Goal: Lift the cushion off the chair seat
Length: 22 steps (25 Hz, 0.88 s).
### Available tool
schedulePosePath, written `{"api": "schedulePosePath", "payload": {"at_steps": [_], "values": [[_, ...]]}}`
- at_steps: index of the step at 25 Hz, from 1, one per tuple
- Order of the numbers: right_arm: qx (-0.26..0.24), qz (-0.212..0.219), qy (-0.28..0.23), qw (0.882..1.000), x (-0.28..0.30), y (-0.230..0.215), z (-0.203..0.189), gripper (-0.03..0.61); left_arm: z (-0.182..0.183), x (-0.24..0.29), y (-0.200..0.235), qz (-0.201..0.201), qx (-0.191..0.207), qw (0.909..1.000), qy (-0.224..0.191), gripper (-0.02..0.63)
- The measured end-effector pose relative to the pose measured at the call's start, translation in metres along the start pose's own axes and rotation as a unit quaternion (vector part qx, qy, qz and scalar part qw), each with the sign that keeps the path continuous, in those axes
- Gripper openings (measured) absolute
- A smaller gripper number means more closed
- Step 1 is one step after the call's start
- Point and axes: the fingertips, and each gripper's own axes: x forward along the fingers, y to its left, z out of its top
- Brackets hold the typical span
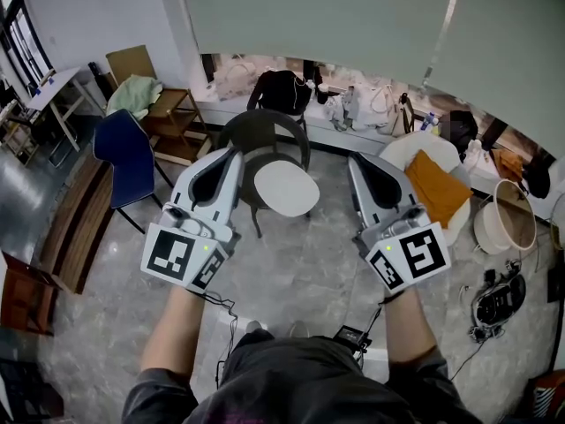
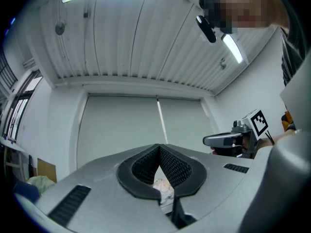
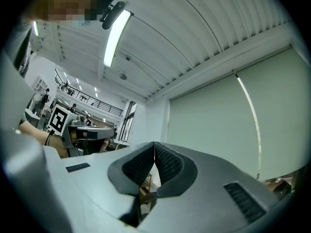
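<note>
Now, with your left tongs (image 1: 231, 155) and right tongs (image 1: 357, 161) both pressed together and empty, open them wide before reaching the white cushion (image 1: 286, 189) lying on the dark chair (image 1: 263, 132) ahead.

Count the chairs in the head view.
3: a dark chair at centre under the white cushion; a blue chair left of it; a white chair with an orange cushion at right. Clutter at the edges may hide more.

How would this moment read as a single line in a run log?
left tool: shut, empty | right tool: shut, empty | white cushion: on dark chair seat, untouched | lift: not yet begun
</note>
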Motion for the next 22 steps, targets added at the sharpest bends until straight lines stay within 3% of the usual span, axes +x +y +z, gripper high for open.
{"api": "schedulePosePath", "payload": {"at_steps": [12, 22], "values": [[0.008, 0.004, 0.018, 1.0, 0.02, -0.016, -0.036, 0.012, -0.041, 0.028, 0.008, -0.004, -0.016, 0.9998, 0.014, 0.009], [0.023, -0.006, 0.054, 0.998, 0.082, -0.044, -0.1, 0.012, -0.108, 0.085, 0.054, -0.023, -0.046, 0.998, 0.035, 0.009]]}}
